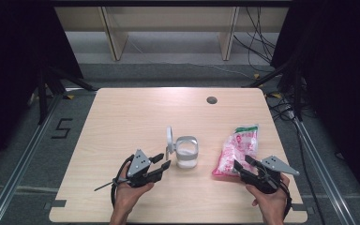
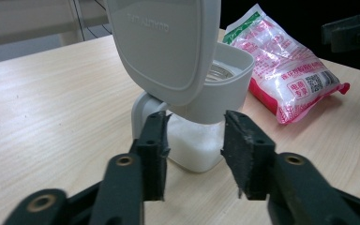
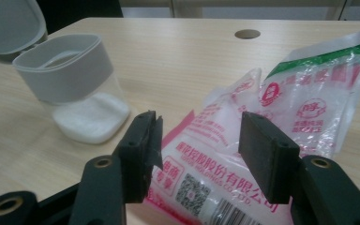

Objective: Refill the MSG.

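A clear jar [image 1: 186, 152] with a grey collar and some white powder in its bottom stands in the middle of the table, its hinged grey lid [image 1: 169, 138] flipped up on the left side. My left gripper [image 1: 161, 163] is just left of the jar. In the left gripper view its jaws [image 2: 194, 154] stand open a little short of the jar [image 2: 194, 143], with nothing between them. A pink, white and green bag [image 1: 238, 149] lies right of the jar. My right gripper [image 1: 242, 165] sits at the bag's near end, jaws [image 3: 199, 150] open and apart from the bag [image 3: 243, 140].
The wooden table [image 1: 131, 112] has a round cable hole [image 1: 211, 100] near its far edge. Dark stand legs and cables lie on the floor to the left and right, and a pale shelf unit [image 1: 168, 28] stands beyond the table.
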Demonstrator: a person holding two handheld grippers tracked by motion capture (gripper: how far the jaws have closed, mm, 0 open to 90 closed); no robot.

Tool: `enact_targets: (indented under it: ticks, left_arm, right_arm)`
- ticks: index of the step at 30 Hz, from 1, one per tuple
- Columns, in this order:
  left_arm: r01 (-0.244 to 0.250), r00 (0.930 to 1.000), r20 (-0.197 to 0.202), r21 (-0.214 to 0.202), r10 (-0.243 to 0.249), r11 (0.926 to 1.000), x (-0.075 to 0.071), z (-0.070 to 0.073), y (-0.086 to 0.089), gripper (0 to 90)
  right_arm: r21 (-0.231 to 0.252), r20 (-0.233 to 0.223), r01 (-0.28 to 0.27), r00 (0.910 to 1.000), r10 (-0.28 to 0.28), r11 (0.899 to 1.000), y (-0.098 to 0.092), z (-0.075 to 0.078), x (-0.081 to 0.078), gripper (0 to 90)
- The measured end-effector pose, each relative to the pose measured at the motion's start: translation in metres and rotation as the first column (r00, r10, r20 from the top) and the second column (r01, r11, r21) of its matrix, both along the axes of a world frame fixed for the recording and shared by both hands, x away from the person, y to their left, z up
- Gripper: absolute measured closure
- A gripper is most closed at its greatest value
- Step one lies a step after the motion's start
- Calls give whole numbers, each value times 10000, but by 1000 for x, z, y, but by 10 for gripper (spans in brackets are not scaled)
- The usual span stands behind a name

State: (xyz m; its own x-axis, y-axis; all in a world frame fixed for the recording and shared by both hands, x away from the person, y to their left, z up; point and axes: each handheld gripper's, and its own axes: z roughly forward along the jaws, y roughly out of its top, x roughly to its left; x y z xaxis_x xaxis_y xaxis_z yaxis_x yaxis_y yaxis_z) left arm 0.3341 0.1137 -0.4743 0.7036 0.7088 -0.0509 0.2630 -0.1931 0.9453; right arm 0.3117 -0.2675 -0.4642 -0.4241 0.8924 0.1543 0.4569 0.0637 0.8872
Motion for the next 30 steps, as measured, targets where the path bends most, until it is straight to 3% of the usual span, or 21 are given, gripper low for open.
enact_targets:
  ticks: [1, 2, 3, 4, 5, 6, 9, 10, 12, 14, 15, 17, 21, 22, 23, 24, 26, 27, 28, 29, 30]
  left_arm:
    - [-24, 10000, 18, 74, 24, 10000, 0, 0, 0, 680]
    - [-112, 9999, 45, 37, 112, 9999, 1, 0, 1, 697]
    - [-195, 9998, 60, -30, 195, 9998, 2, 1, 1, 714]
    - [-234, 9997, 23, 67, 234, 9997, 2, 1, 2, 735]
    - [-273, 9996, 97, 162, 271, 9995, 3, 2, 3, 754]
    - [-258, 9995, 210, 116, 255, 9996, 4, 2, 4, 779]
    - [-447, 9987, 236, 126, 444, 9989, 5, 4, 4, 827]
    - [-419, 9987, 304, 212, 412, 9989, 7, 5, 5, 833]
    - [-460, 9981, 431, 391, 443, 9982, 7, 6, 5, 855]
    - [-441, 9979, 491, 370, 423, 9983, 8, 8, 5, 875]
    - [-502, 9973, 557, 436, 478, 9978, 8, 9, 6, 881]
    - [-540, 9974, 502, 323, 523, 9980, 11, 9, 6, 885]
    - [-424, 9977, 559, 537, 393, 9977, 14, 10, 5, 893]
    - [-431, 9978, 525, 581, 400, 9974, 14, 10, 5, 893]
    - [-414, 9982, 469, 606, 386, 9973, 15, 10, 5, 893]
    - [-466, 9978, 486, 525, 440, 9975, 16, 10, 4, 893]
    - [-452, 9981, 448, 565, 427, 9974, 18, 11, 4, 894]
    - [-431, 9983, 396, 355, 417, 9984, 18, 11, 4, 894]
    - [-421, 9985, 382, 447, 404, 9981, 18, 12, 4, 894]
    - [-440, 9984, 379, 418, 424, 9982, 18, 13, 3, 894]
    - [-396, 9983, 442, 518, 373, 9979, 19, 14, 3, 894]
  right_arm:
    - [-83, 276, -109, 9996, 112, 9999, 0, -1, 1, 478]
    - [-65, 98, -304, 9995, 304, 9995, 1, 0, -2, 478]
    - [-17, 80, -147, 9999, 147, 9999, 4, -1, -4, 478]
    - [-280, 83, -385, 9992, 388, 9989, 4, -1, -5, 479]
    - [36, 101, -298, 9995, 297, 9996, 7, -2, -6, 479]
    - [-203, 102, -436, 9990, 438, 9988, 5, -1, -7, 482]
    - [-207, 11, -562, 9984, 562, 9982, 7, -2, -9, 483]
    - [40, 133, -526, 9985, 526, 9986, 9, -3, -10, 483]
    - [-16, -177, -491, 9986, 490, 9988, 10, -2, -13, 483]
    - [21, 59, -647, 9979, 647, 9979, 9, -3, -14, 483]
    - [-247, 61, -633, 9980, 635, 9977, 8, -3, -13, 483]
    - [-117, 33, -779, 9970, 779, 9969, 8, -3, -15, 483]
    - [-7, 68, -772, 9970, 772, 9970, 10, -3, -18, 486]
    - [114, -176, -634, 9978, 636, 9979, 12, -3, -22, 487]
    - [-241, 169, -890, 9959, 894, 9957, 9, -4, -19, 486]
    - [-324, 25, -830, 9965, 831, 9960, 10, -4, -19, 487]
    - [14, -73, -738, 9972, 738, 9973, 12, -3, -23, 489]
    - [110, -63, -723, 9974, 724, 9973, 12, -4, -24, 490]
    - [-208, 78, -869, 9962, 870, 9960, 10, -4, -23, 492]
    - [-16, -115, -732, 9973, 732, 9973, 12, -4, -26, 492]
    - [-368, 120, -900, 9958, 905, 9953, 9, -5, -24, 493]
